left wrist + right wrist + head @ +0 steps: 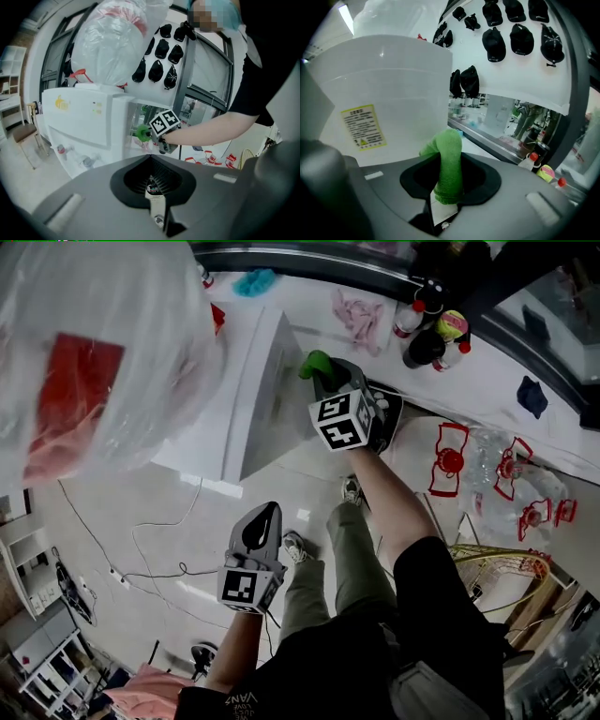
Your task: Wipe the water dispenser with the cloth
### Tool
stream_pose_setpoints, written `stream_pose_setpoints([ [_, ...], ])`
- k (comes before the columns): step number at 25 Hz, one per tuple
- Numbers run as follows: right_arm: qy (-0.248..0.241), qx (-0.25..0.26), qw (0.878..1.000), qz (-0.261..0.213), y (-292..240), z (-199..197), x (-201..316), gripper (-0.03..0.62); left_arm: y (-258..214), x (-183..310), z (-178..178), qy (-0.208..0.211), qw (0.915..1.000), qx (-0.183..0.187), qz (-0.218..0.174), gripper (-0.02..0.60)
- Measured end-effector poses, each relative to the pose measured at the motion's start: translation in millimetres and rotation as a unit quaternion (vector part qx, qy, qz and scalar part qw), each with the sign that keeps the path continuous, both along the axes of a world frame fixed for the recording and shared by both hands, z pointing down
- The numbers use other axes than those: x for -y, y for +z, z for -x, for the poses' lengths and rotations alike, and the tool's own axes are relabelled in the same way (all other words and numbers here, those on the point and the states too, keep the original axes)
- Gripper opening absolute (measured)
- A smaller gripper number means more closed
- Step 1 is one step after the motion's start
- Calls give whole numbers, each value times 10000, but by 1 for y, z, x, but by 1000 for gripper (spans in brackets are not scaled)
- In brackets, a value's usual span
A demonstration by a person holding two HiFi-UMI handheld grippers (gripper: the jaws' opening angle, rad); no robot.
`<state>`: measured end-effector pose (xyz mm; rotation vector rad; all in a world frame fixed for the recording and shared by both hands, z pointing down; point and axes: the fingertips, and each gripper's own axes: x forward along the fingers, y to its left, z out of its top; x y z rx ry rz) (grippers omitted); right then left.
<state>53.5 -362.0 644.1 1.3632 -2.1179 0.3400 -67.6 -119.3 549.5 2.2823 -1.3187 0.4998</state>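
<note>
At the upper left of the head view, a large clear plastic bag (89, 343) with a red patch inside sits on top of the white water dispenser (258, 390). Lower down, left of centre, the left gripper (265, 514) hangs in open air above the pale floor, well apart from the dispenser. Its own view shows its jaws drawn together with nothing between them. Right of the dispenser, the right gripper (323, 379) reaches toward the dispenser's side panel. Its jaws are clamped on a folded green cloth (449, 164), which stands up out of them. The cloth is right at the edge of the side panel, near a yellow label (363, 126). Whether it presses on the surface cannot be told. Farther right, a white counter (487, 371) holds several bottles (427, 329), and black caps (494, 42) hang on the wall behind.
</note>
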Motion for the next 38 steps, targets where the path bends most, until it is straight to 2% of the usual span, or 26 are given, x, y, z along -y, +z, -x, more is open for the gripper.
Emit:
stream_pose_setpoints([
  [4, 47, 185, 9998, 23, -1, 9, -67, 115, 0, -10, 11, 212, 9997, 45, -97, 2],
  [10, 7, 506, 9984, 257, 14, 50, -164, 115, 2, -28, 26, 535, 9982, 199, -172, 2],
  [16, -303, 617, 9967, 437, 28, 95, -207, 115, 6, -55, 33, 698, 9969, 320, -189, 2],
  [21, -563, 520, 9956, 533, 36, 110, -200, 115, 9, -60, 35, 596, 9975, 365, -113, 2],
  [26, -749, 416, 9947, 564, 40, 104, -171, 115, 10, -46, 30, 342, 9987, 377, -34, 2],
  [38, -799, -41, 9958, 438, 48, 52, -39, 115, 11, -3, 10, -255, 9992, 321, -14, 2],
])
